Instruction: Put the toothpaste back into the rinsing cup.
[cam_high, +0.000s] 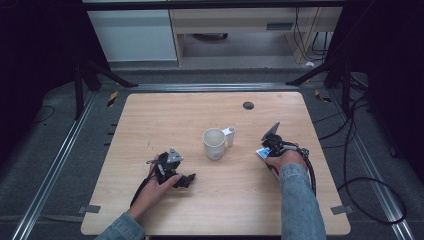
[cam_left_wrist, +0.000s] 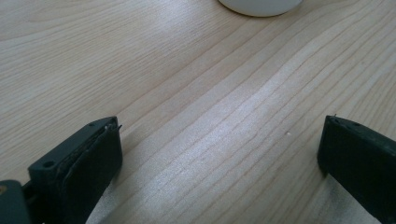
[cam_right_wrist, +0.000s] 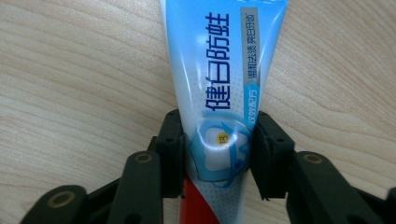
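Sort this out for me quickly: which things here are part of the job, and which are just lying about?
Likely in the job:
- toothpaste tube, clamped in the right claw
- white mug, upright mid-table, a probable target
- left claw, open over bare wood near the mug

Just there:
- wooden table
- dark round cable port at the table's far edge
- loose cables on the floor

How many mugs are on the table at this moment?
1. The white mug stands upright near the middle of the table, handle toward the right gripper, which holds a toothpaste tube. Its base edge shows ahead of the left gripper. Nothing seems hidden.
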